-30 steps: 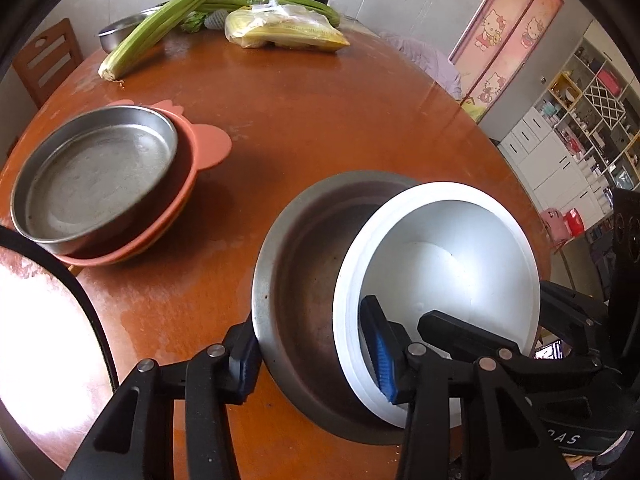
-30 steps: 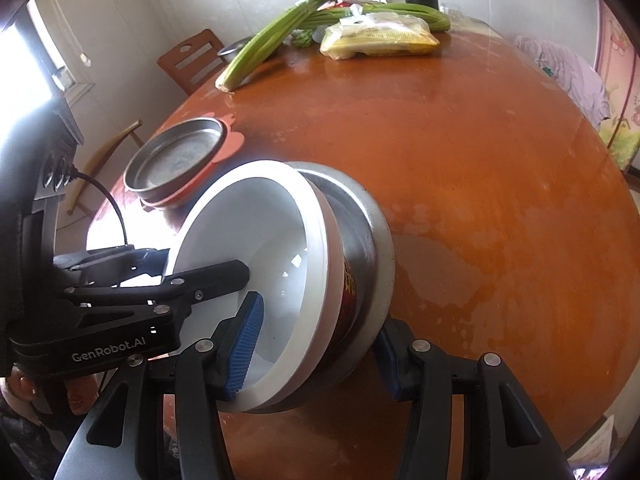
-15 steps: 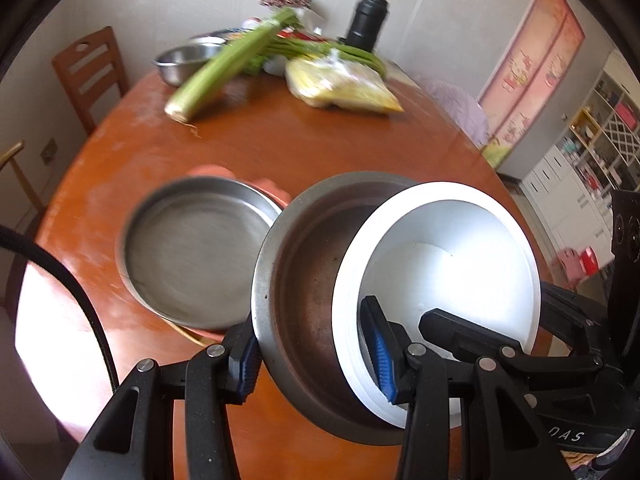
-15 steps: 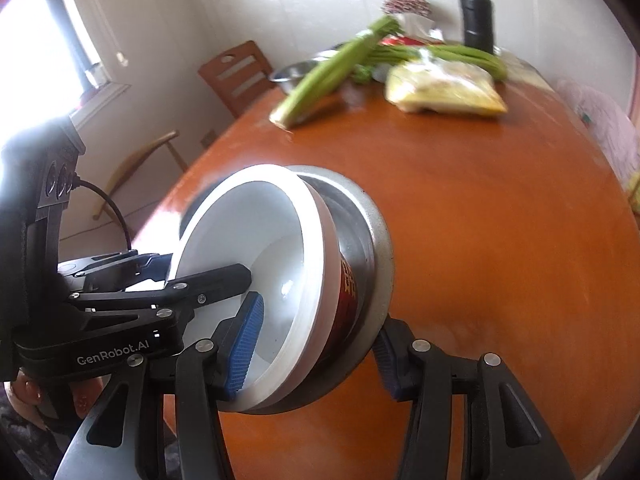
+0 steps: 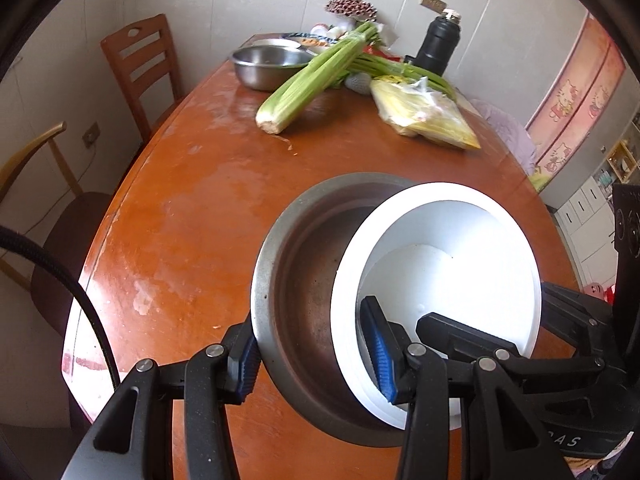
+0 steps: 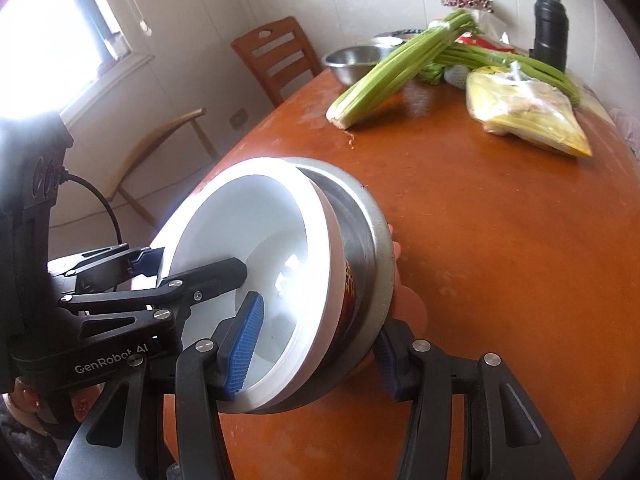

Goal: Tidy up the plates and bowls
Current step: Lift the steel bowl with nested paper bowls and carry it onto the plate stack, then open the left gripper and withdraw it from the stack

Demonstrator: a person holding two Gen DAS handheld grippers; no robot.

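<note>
**Both tongs grip a nested stack of bowls above the worktop**

The left tongs [image 5: 314, 354] are closed on the near-left edge of a stack: one blue pad [image 5: 246, 368] presses the outside of the steel bowl [image 5: 304, 280] and the other [image 5: 378, 354] sits inside the white bowl [image 5: 448, 276] nested in it. The jaws stand partly closed, the walls of both bowls clamped between them. The right tongs [image 6: 314, 356] hold the same stack from the other side, one pad [image 6: 244, 356] inside the white bowl [image 6: 248, 248] and one [image 6: 388, 364] against the steel bowl's [image 6: 366, 236] outer wall, again partly closed on the rims. In the right wrist view, a red printed bowl wall [image 6: 347, 292] shows between the white and steel ones.

The stack is tilted, its mouths turned toward the cameras, and held over the near part of the orange-brown worktop [image 5: 192, 208]. Whether it touches the surface cannot be told.

On the far end of the worktop lie a bunch of celery [image 5: 316, 76], a clear bag of yellow food [image 5: 424, 114], another steel bowl [image 5: 268, 62] at the far left, and a black flask [image 5: 438, 46] standing upright near the wall. A wooden chair [image 5: 138, 68] stands beyond the worktop's left edge.
</note>
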